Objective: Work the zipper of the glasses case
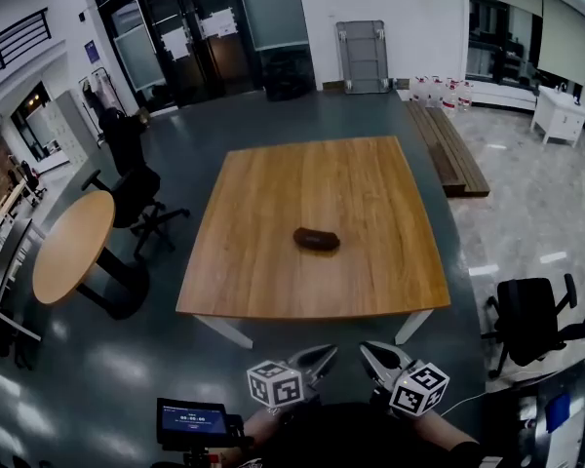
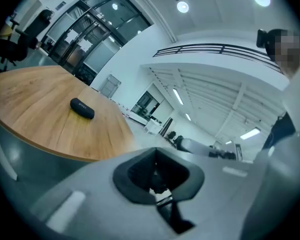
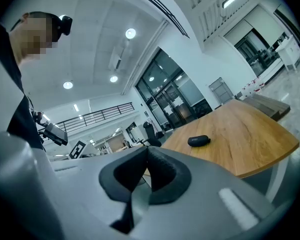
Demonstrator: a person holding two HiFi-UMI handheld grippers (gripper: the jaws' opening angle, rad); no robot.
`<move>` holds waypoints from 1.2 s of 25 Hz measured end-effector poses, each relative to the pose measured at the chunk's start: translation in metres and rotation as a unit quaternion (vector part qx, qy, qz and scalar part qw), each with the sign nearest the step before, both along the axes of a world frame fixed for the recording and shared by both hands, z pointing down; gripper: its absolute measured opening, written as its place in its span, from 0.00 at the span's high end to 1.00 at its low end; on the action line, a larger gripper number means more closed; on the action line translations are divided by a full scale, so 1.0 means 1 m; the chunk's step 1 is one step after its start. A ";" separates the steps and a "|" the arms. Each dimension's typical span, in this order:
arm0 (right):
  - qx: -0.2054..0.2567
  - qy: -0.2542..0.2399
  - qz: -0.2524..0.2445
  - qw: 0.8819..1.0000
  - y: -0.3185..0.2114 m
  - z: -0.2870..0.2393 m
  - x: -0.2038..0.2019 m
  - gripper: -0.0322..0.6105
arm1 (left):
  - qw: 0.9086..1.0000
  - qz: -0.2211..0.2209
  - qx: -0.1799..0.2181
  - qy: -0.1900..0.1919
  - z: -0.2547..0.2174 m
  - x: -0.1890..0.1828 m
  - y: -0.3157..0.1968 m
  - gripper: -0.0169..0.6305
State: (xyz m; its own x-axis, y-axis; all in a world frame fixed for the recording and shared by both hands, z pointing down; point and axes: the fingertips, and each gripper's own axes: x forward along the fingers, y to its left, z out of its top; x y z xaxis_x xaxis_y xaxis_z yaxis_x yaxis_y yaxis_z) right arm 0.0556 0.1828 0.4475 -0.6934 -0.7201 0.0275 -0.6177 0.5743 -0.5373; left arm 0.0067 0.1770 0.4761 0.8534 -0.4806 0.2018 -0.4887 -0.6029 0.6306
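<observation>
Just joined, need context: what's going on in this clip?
A person holds a tool in each hand, close to the body and short of the table. The left tool and right tool are both shut, with nothing in them. The case lies alone near the middle of the table, and neither tool touches it. Zipper work has not begun. From here you cannot tell whether the zipper is open or closed.
</observation>
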 end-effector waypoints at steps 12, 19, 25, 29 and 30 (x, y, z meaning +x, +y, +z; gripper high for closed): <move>0.015 -0.011 0.000 1.000 -0.008 -0.022 0.029 0.94 | 1.000 -0.004 -0.009 0.003 -0.013 0.025 -0.007 0.98; 0.000 -0.024 0.007 1.000 -0.044 -0.013 0.029 0.87 | 0.997 -0.068 -0.027 -0.018 -0.003 -0.017 -0.049 0.98; -0.015 0.047 0.030 0.998 -0.099 0.014 0.030 0.79 | 0.996 -0.062 -0.057 -0.012 0.017 -0.031 -0.103 0.98; -0.006 0.160 0.030 0.987 -0.156 0.048 0.024 0.72 | 0.998 -0.020 -0.057 0.000 0.018 -0.025 -0.154 0.98; -0.002 0.197 0.023 0.980 -0.173 0.058 0.016 0.69 | 0.998 -0.010 -0.055 0.005 0.015 -0.032 -0.169 0.98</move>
